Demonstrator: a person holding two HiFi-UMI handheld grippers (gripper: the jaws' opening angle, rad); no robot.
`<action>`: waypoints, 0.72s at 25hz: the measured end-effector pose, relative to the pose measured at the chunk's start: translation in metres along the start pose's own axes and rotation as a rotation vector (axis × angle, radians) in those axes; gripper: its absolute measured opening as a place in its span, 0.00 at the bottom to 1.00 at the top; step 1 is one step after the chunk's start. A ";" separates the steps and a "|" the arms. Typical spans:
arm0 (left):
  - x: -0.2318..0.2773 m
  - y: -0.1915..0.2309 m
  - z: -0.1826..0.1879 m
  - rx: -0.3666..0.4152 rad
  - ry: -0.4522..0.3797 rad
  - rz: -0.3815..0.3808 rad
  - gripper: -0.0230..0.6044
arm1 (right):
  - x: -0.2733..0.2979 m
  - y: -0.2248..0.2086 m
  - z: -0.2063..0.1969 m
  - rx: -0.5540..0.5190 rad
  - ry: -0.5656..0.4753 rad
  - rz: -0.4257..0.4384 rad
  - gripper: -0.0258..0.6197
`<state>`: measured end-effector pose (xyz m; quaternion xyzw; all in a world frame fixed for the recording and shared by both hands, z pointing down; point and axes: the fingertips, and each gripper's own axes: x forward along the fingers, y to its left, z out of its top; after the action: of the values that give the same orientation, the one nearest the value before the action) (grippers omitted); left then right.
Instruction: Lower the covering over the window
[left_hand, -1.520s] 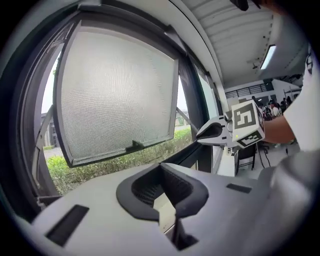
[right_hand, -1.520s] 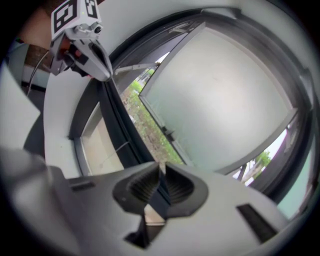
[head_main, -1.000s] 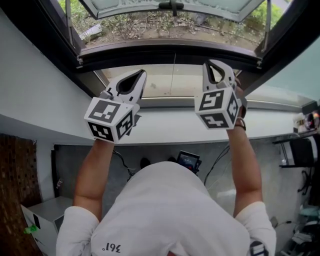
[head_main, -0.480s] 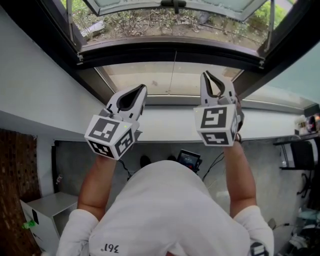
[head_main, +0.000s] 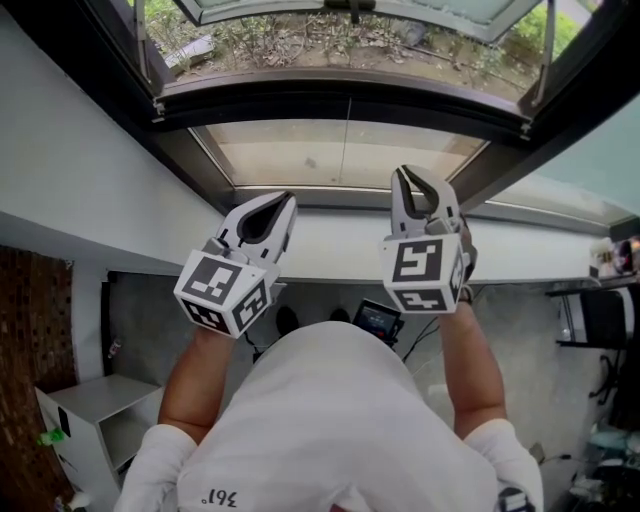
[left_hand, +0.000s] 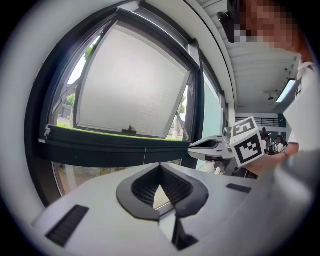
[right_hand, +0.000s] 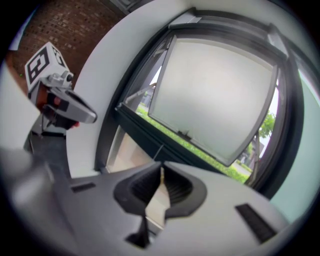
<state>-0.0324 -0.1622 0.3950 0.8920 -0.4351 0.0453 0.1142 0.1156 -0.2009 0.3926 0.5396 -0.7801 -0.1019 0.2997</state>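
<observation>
Holding the left gripper (head_main: 287, 199) and right gripper (head_main: 405, 173) with jaws together and empty, I flank the cord (head_main: 348, 150) hanging from the dark rail (head_main: 340, 100), judged the covering's lower edge, so either tip can reach it; neither touches it.

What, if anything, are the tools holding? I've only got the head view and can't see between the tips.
Observer: Nothing in the left tool; its own view shows the jaws pressed together, empty.
Operator: And the right?
Observer: The right tool is the same: tips touching, nothing between.
Operator: Is the open pane clear glass?
Observer: No, the pane is frosted; greenery shows only past its edges.
</observation>
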 end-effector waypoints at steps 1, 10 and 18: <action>0.000 -0.002 -0.003 -0.002 0.004 0.004 0.06 | -0.001 0.001 -0.002 0.003 0.000 0.006 0.09; -0.005 -0.020 -0.028 -0.040 0.035 0.035 0.06 | -0.007 0.022 -0.031 0.150 0.001 0.119 0.08; -0.009 -0.027 -0.048 -0.070 0.065 0.075 0.06 | -0.010 0.029 -0.055 0.175 0.017 0.155 0.08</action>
<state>-0.0161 -0.1279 0.4357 0.8685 -0.4656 0.0634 0.1578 0.1273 -0.1710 0.4472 0.5028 -0.8228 -0.0053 0.2650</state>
